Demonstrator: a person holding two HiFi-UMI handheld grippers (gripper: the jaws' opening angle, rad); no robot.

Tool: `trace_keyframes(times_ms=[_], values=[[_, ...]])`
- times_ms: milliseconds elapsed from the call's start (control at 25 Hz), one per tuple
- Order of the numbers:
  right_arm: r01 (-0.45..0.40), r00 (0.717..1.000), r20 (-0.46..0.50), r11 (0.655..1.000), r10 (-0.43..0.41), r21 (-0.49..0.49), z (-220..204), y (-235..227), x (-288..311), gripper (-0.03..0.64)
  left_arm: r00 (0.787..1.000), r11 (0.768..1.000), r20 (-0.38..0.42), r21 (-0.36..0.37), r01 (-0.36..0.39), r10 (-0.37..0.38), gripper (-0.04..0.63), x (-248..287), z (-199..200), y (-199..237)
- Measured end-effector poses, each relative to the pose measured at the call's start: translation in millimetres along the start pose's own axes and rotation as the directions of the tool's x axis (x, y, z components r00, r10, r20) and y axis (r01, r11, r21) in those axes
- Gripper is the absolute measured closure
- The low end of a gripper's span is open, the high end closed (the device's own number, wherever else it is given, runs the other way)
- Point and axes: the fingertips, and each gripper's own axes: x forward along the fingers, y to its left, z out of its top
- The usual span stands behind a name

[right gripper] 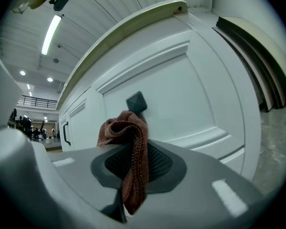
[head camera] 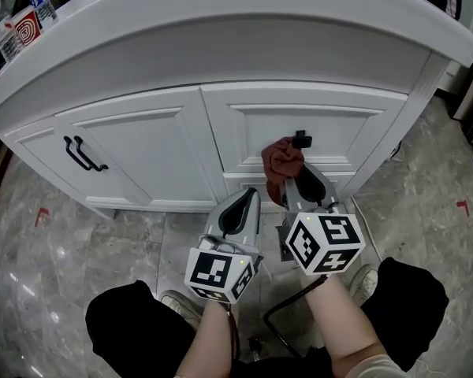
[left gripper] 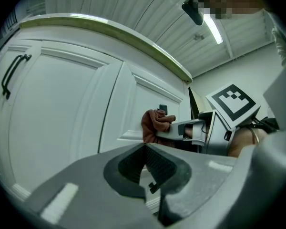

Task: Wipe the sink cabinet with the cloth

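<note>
right gripper (head camera: 298, 176) clamps cloth (head camera: 281, 162), long axis along jaws toward cabinet door (head camera: 331, 128) | left gripper (head camera: 247, 198) closed, empty

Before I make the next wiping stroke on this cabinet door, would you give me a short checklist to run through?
1. Cloth gripped by the right tongs: ok, jaws shut on it, with a tail hanging between them.
2. Cloth pressed against the door panel: cannot tell; it sits bunched close to it.
3. Cloth spread for wiping: not ok, it is a wad.
4. Stroke path free: not ok, the black knob sits just above the cloth.
5. Left tongs out of the way: ok, shut, empty, beside the right tongs and back from the cloth.
</note>
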Motion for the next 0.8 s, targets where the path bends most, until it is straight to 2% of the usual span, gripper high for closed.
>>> trace_keyframes(times_ms=[520, 800], values=[[0.166, 0.985, 0.038, 0.985, -0.168, 0.037, 26, -91, -44, 0.526, 0.996, 0.996, -0.011, 0.003, 0.093, -0.093, 0.595, 34, -7, -53], [0.203, 0.978, 0.038, 0.979, -0.204, 0.015, 27, -111, -58, 0.526, 0.993, 0.993, -0.021, -0.002, 0.119, -0.119, 0.595, 45, -15, -68]])
